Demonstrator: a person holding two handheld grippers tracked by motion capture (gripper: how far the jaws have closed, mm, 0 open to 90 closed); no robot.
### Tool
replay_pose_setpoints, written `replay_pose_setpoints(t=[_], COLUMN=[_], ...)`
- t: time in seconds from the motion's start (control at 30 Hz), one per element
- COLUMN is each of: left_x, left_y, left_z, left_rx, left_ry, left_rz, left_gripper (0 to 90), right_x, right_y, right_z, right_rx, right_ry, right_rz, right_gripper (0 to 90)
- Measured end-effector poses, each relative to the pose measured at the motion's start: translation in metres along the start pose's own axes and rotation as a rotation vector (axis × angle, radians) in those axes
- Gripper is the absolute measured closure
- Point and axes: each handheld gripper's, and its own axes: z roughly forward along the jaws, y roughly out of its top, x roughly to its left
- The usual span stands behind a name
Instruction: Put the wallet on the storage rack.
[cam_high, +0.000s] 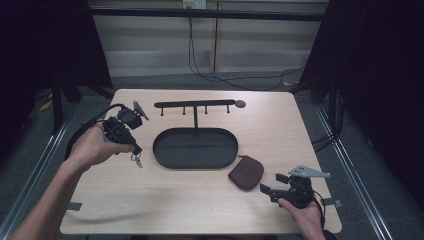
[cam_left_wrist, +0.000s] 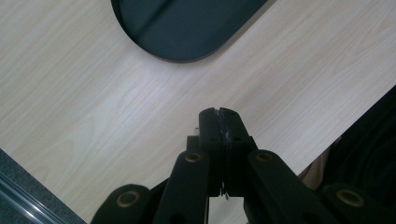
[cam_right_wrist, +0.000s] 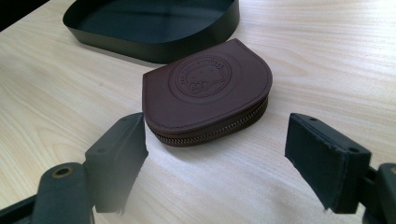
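Jaws spread wide, the right gripper (cam_high: 270, 184) rested near the table's (cam_high: 150, 200) front right corner, its open pads flanking the near, zippered edge of a brown leather coin pouch (cam_right_wrist: 208, 91) without touching it. The pouch lay flat on the wood, just beside the near right rim of a black oval tray (cam_high: 195, 148), whose floor was bare. Open tabletop stretched from the pouch to the front edge and across to the left. Farther back on the left, the left gripper (cam_high: 135, 148) hung above the table with its jaws pressed together on a small bunch of keys (cam_high: 137, 160), which dangled below the tips just left of the tray. Behind the tray stood a black key rack (cam_high: 195, 104) with its pegs empty.
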Motion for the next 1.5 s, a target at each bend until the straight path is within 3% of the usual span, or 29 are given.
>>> replay_pose_setpoints(t=[0.67,1.13,1.5], left_x=[0.007,0.015,0.025], left_y=[0.043,0.069,0.083], left_z=[-0.020,-0.019,-0.021], left_rx=[-0.007,0.006,-0.004], left_ry=[0.018,0.010,0.015], left_rz=[-0.019,-0.029,-0.070], left_gripper=[89.4,89.4,89.4], right_x=[0.000,0.001,0.001], right_y=[-0.001,-0.001,-0.001], right_z=[-0.001,-0.001,-0.001], right_rx=[0.000,0.003,0.003], right_ry=[0.005,0.010,0.012], right_rz=[-0.004,-0.002,-0.001], right_gripper=[20.3,20.2,20.2])
